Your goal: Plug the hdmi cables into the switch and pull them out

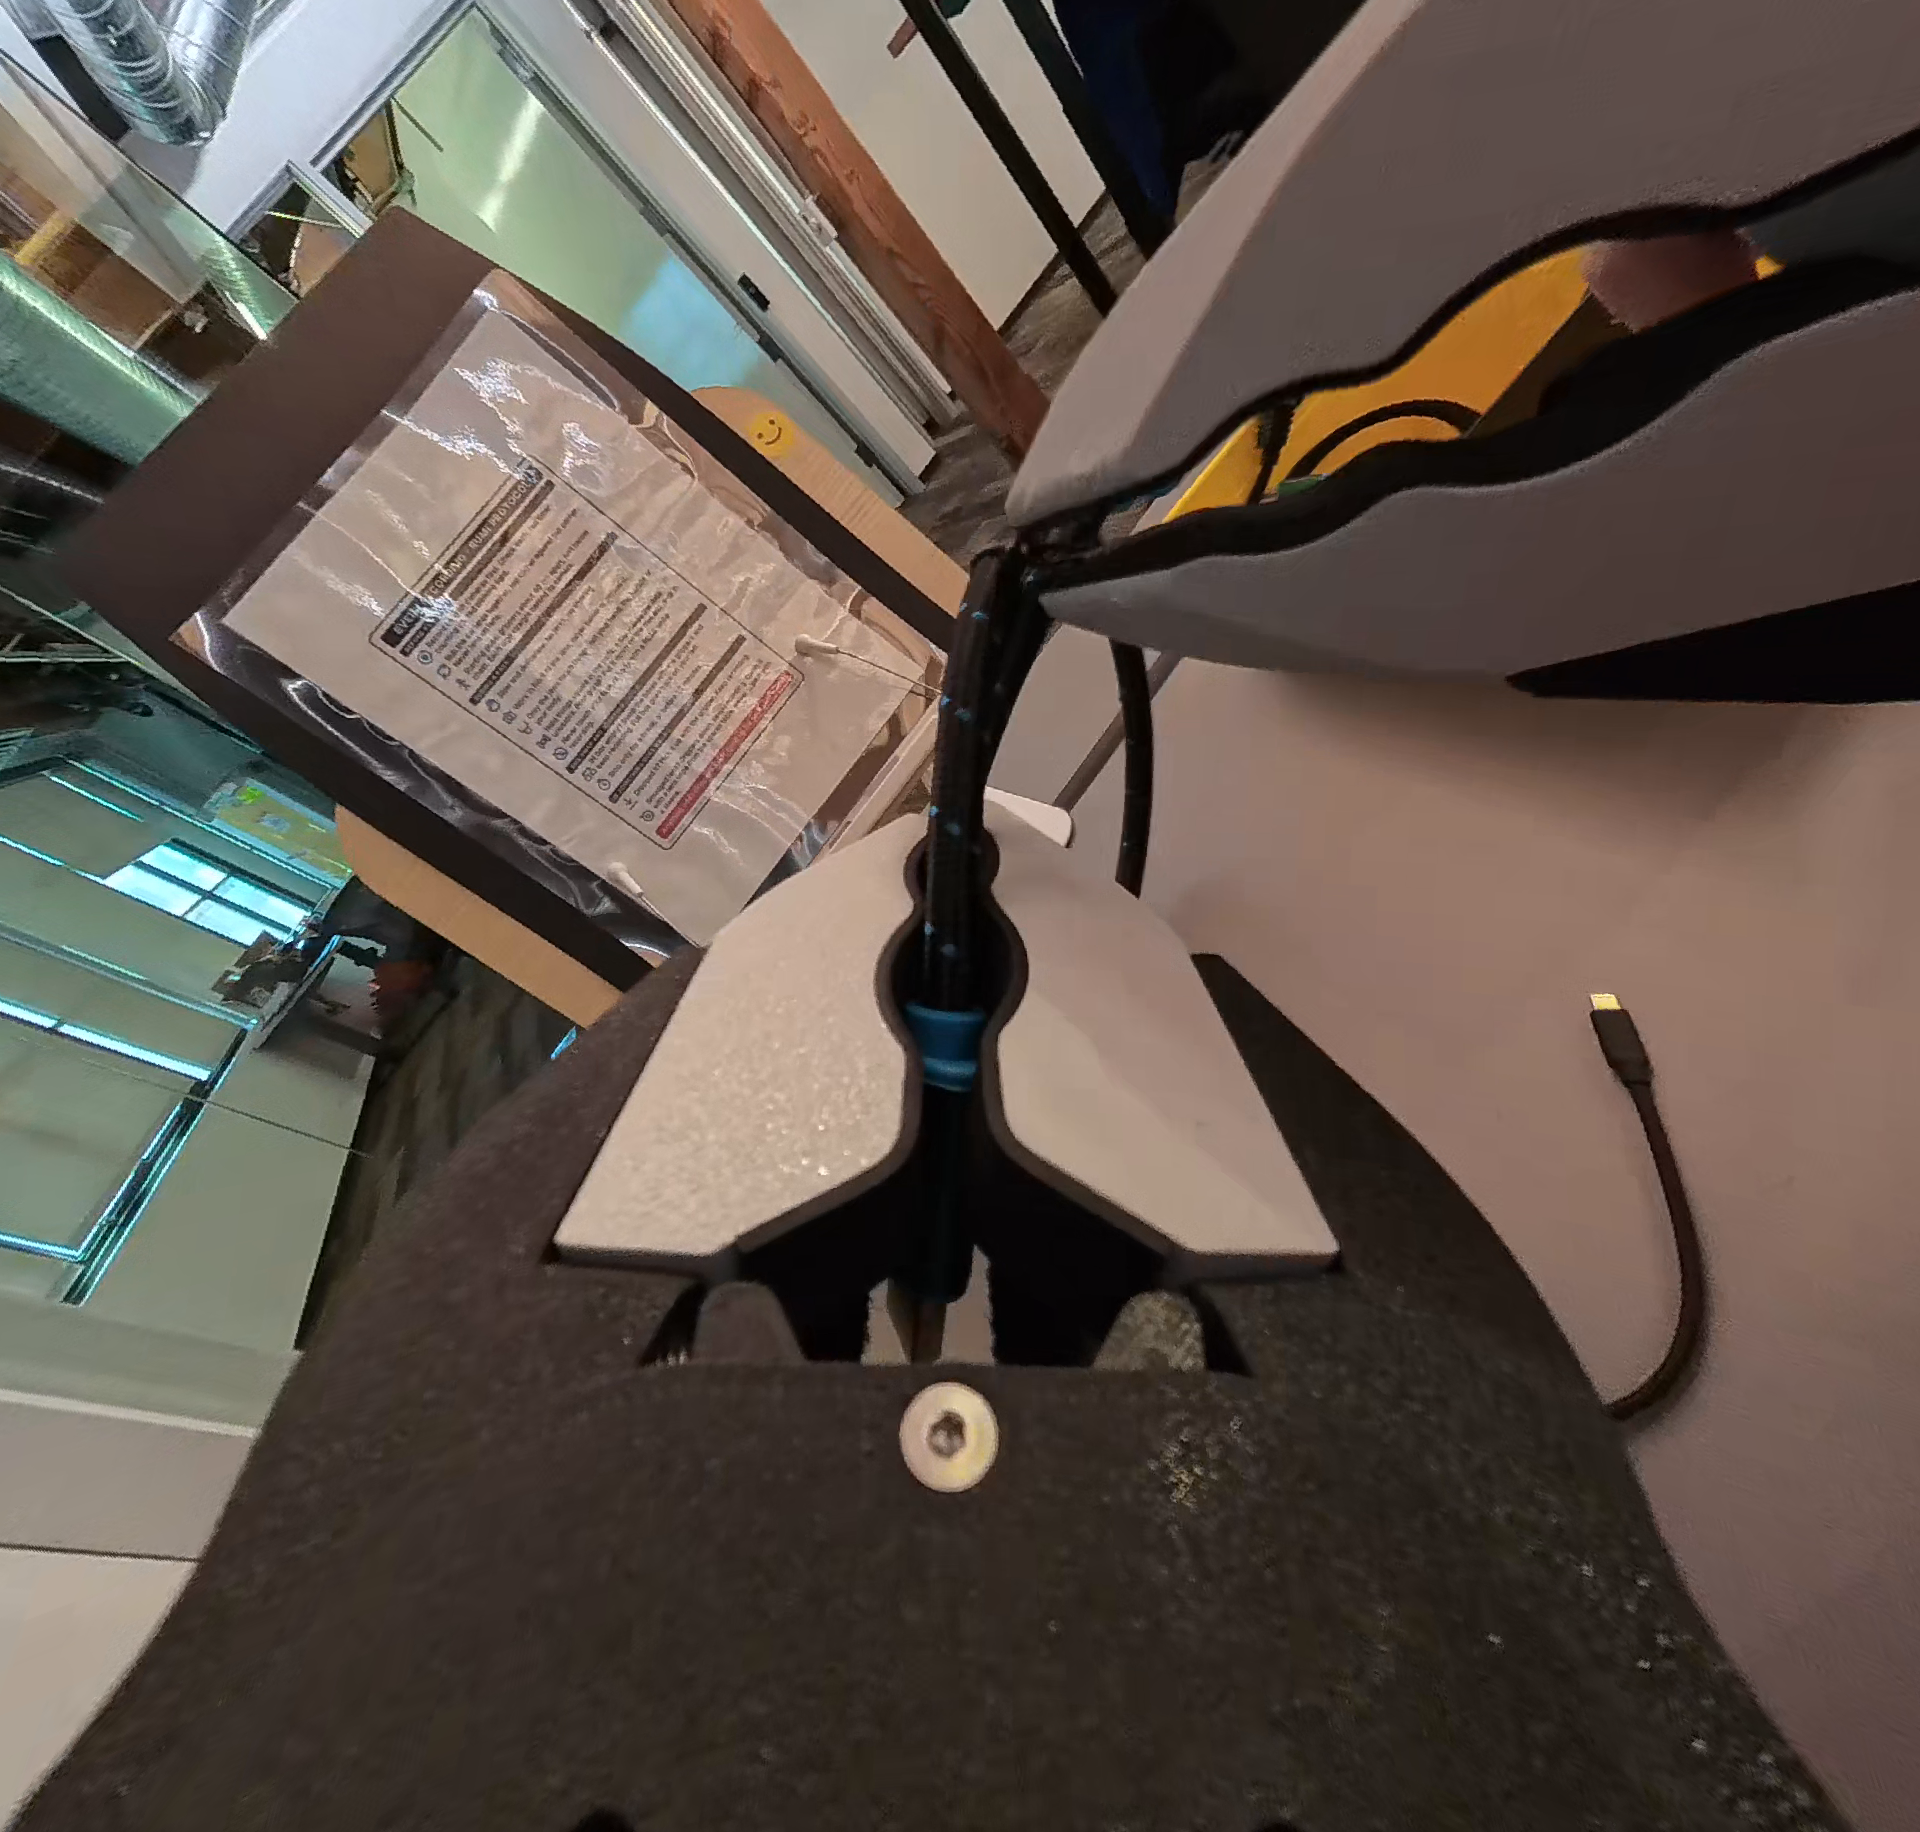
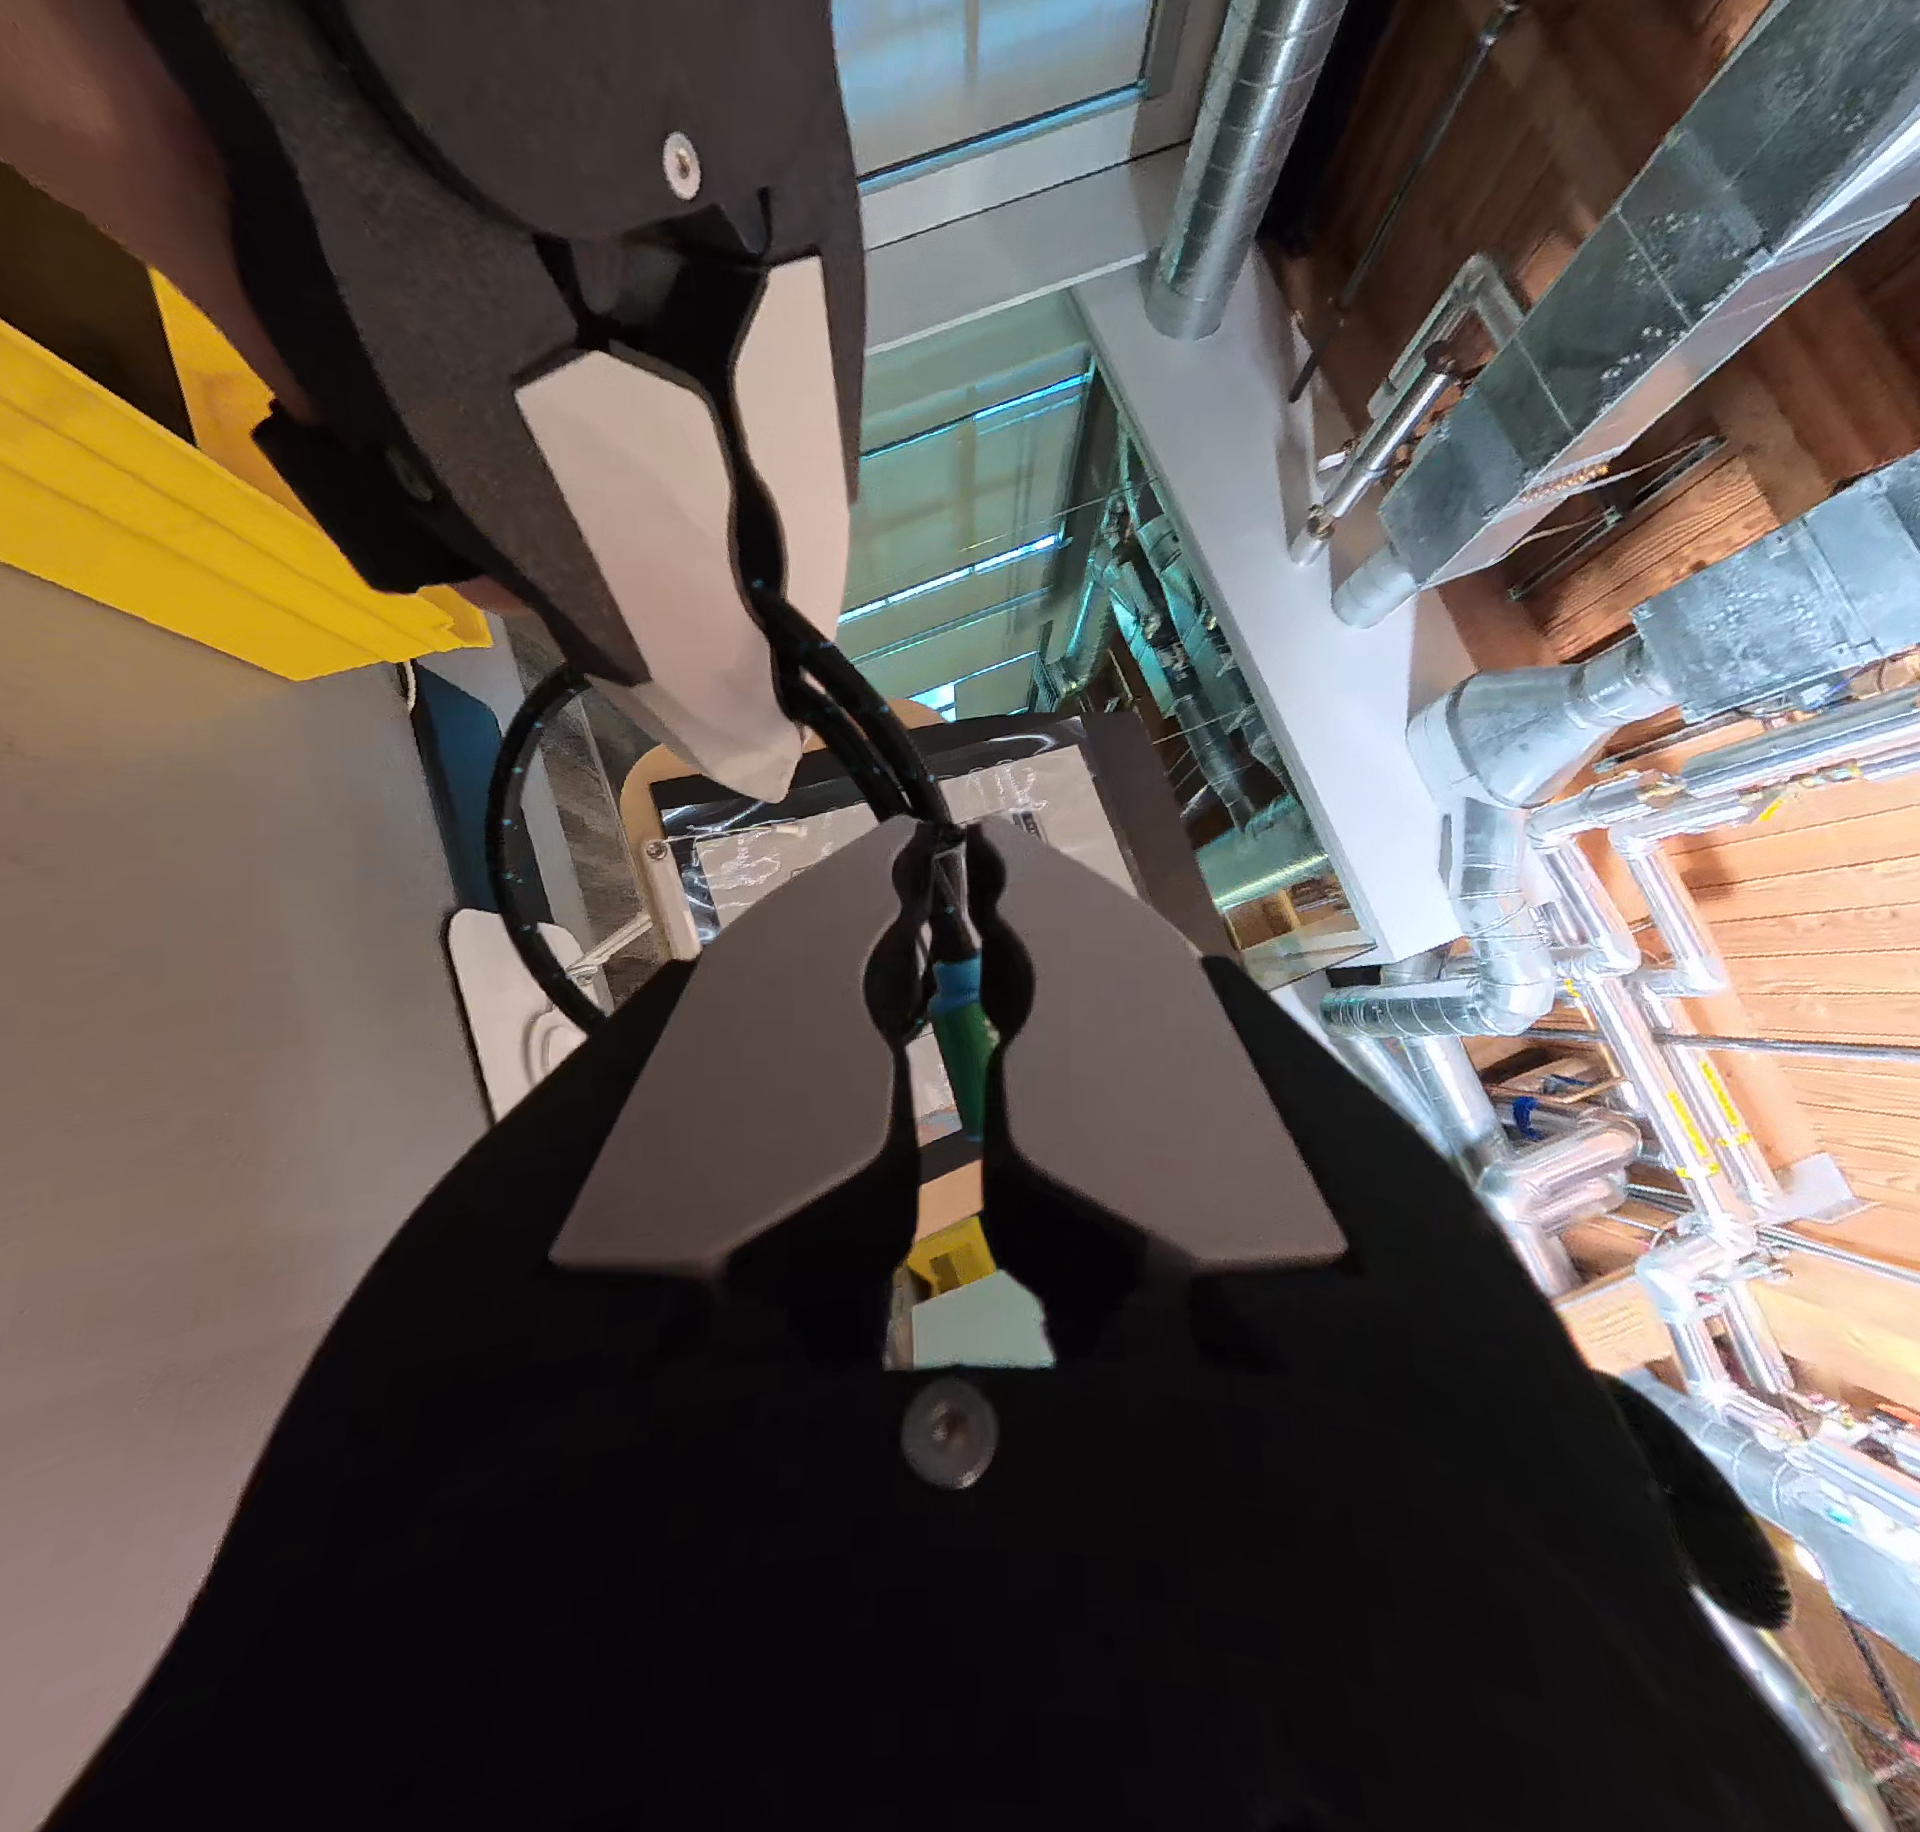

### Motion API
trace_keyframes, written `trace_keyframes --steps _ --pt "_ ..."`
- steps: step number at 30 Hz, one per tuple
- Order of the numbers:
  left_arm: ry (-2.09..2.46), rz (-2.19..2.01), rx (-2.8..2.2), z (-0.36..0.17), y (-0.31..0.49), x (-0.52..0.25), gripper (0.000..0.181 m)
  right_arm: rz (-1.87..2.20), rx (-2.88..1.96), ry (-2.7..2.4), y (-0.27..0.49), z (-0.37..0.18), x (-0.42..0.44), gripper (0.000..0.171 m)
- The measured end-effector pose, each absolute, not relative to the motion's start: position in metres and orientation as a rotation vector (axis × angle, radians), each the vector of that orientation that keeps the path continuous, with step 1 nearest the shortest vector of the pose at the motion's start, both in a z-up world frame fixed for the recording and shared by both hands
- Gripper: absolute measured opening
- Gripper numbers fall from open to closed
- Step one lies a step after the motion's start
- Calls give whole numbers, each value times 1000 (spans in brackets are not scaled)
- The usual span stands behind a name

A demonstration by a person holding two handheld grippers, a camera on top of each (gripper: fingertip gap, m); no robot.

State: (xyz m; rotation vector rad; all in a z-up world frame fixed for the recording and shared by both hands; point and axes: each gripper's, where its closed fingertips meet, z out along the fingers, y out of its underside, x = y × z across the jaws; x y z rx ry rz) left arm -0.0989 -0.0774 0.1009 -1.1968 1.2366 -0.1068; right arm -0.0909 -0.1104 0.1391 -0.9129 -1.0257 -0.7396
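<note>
My left gripper (image 1: 951, 847) is shut on a black braided HDMI cable with blue flecks (image 1: 961, 702), gripping it near its blue collar (image 1: 940, 1039). My right gripper (image 1: 1023, 535) reaches in from the upper right and is shut on the same cable bundle just beyond. In the right wrist view my right gripper (image 2: 940, 837) grips the cable at a blue and green collar (image 2: 961, 1003). The left gripper (image 2: 779, 712) is close above it. The cable loops off to the left (image 2: 509, 826). No switch shows in either view.
A second black cable (image 1: 1683, 1263) with a gold plug (image 1: 1608, 1005) lies loose on the grey table (image 1: 1455, 847). A yellow bin (image 2: 156, 494) stands on the table. A dark board with a laminated sheet (image 1: 582, 639) stands beyond. A white object (image 2: 499, 993) sits at the table edge. Tip to tip, the grippers are about 5 centimetres apart.
</note>
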Motion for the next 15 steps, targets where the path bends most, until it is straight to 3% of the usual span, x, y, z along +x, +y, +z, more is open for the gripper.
trace_keyframes --steps 9,15 --pt "1203 -34 -1153 105 -73 -100 1 -585 -1034 -916 -103 141 -89 2" --pt "1117 0 -1015 126 -76 -104 1 278 -1146 -658 -113 157 -91 1"
